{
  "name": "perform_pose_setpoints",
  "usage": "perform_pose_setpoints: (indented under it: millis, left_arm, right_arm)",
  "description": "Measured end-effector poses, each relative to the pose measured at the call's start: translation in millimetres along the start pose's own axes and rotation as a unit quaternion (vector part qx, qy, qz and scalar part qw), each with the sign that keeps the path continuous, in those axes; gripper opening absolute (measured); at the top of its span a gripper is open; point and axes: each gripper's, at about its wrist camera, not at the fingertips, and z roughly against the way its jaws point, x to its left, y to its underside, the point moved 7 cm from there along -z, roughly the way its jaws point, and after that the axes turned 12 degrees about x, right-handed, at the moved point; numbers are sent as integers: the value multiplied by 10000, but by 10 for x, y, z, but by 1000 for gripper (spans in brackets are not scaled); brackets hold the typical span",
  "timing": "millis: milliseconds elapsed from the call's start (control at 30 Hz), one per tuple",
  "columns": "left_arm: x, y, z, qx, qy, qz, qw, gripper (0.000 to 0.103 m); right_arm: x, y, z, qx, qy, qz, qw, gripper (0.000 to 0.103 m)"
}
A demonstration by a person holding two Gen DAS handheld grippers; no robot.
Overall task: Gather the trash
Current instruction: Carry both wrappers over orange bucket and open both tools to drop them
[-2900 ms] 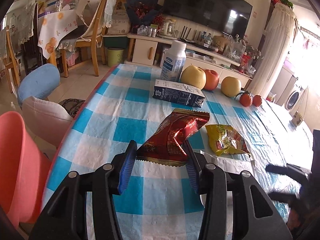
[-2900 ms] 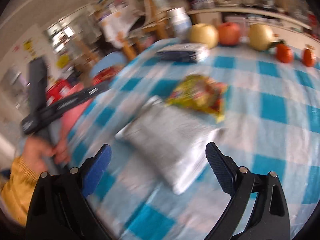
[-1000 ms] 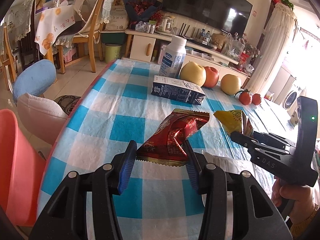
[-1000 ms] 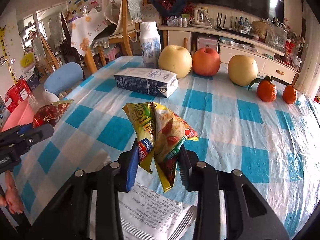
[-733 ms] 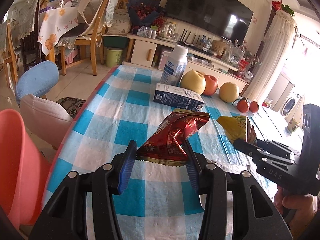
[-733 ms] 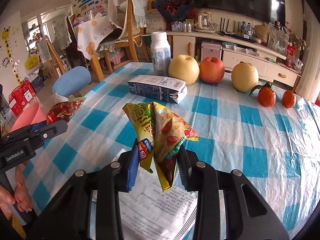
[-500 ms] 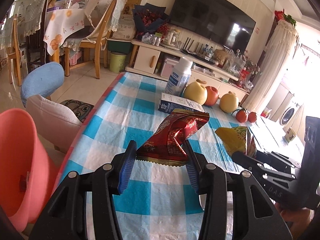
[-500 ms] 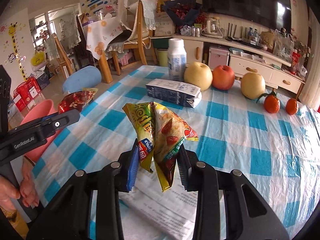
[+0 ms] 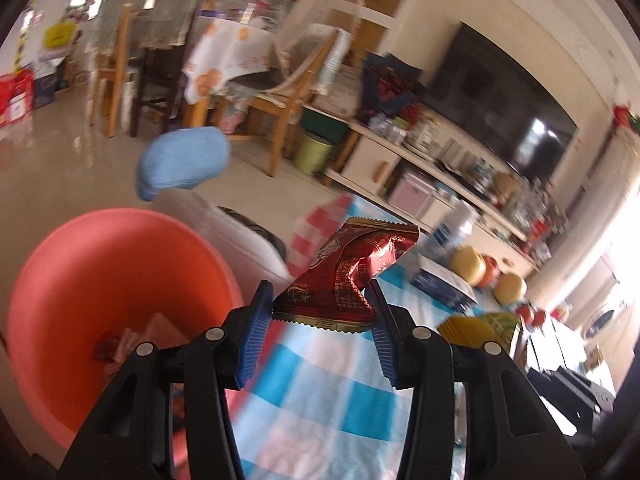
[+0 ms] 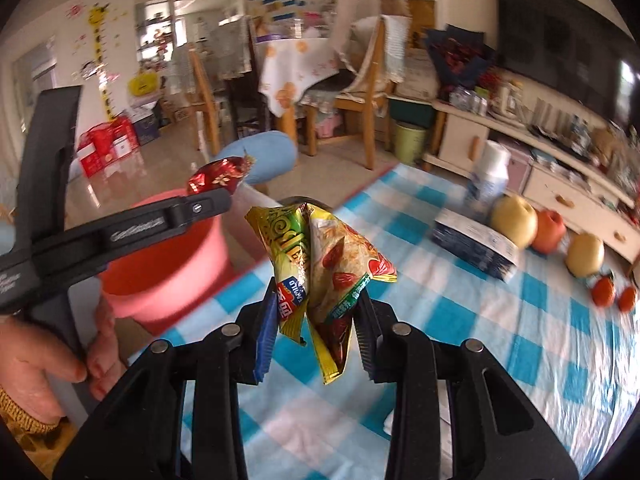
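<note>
A: Item one?
B: Crinkled dark-red foil snack wrapper [image 9: 346, 276]. It was clamped by its lower sealed edge between the blue ribbed pads of the left tool [image 9: 320, 320], in the air past the counter's left edge, beside the mouth of the round coral-pink plastic basin [image 9: 80, 280]. A few scraps already lay in the basin's bottom.

A: Item two?
B: Crumpled yellow-and-green plastic snack bag [image 10: 320, 264], pinched at its gathered lower half by the right tool [image 10: 316, 340], jaws set narrow on it. It hung over the left part of the blue-and-white checked counter [image 10: 500, 320], near the basin, not yet above it.

A: Handling?
B: Both looked empty, so very light, soft, with slick film. I judged a folded or sealed seam the best hold, since a single smooth layer could slip out. No breakage risk. When let go, such film could drift or cling to a pad.

A: Other stock on the counter?
B: A dark-blue milk carton lying flat [image 10: 472, 244], a white plastic bottle [image 10: 490, 176], two yellow pears with a red apple between [image 10: 550, 230], two small oranges [image 10: 612, 292] toward the far edge. None looked like trash.
</note>
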Motion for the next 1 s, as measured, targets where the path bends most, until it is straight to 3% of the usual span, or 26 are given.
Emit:
perform_pose_setpoints:
  millis: [167,333,500,567,600,633,700,767,1000]
  left_arm:
    - [617,-127,102,-119,-414,791,9959,49]
    - [1233,-190,221,-269,-868,1586,9831,49]
    - [1587,-204,209,-244,-929,2052,9740,50]
    - [1667,-211,180,-203,-994,2085,9727,58]
    - [1700,-210,163,-192,-1023,2123,9717,69]
    - [1735,-201,168,-200,-1054,2140,9709,72]
    - [1744,-211,145,-194,-1122,2095,9711,74]
    - [1732,-206,134,-189,-1154,2077,9712,83]
    - [1554,-217,106,-294,-1201,1838,9752,88]
  right_arm:
    - [571,-249,-146,59,-238,524,9983,36]
    - [1107,-453,-383,192,-386,1069,9933,36]
    - [1475,-570,-670,305,-465,1456,9878,38]
    - [1563,-569,-812,410,-578,1493,9862,43]
    - [1596,-564,-867,461,-659,1483,9857,54]
    - [1591,-561,-913,464,-670,1399,9868,64]
    - [1571,-547,-926,413,-788,1182,9890,71]
    - [1504,-530,-920,425,-898,967,9903,73]
    - [1110,-337,-676,310,-804,370,9956,85]
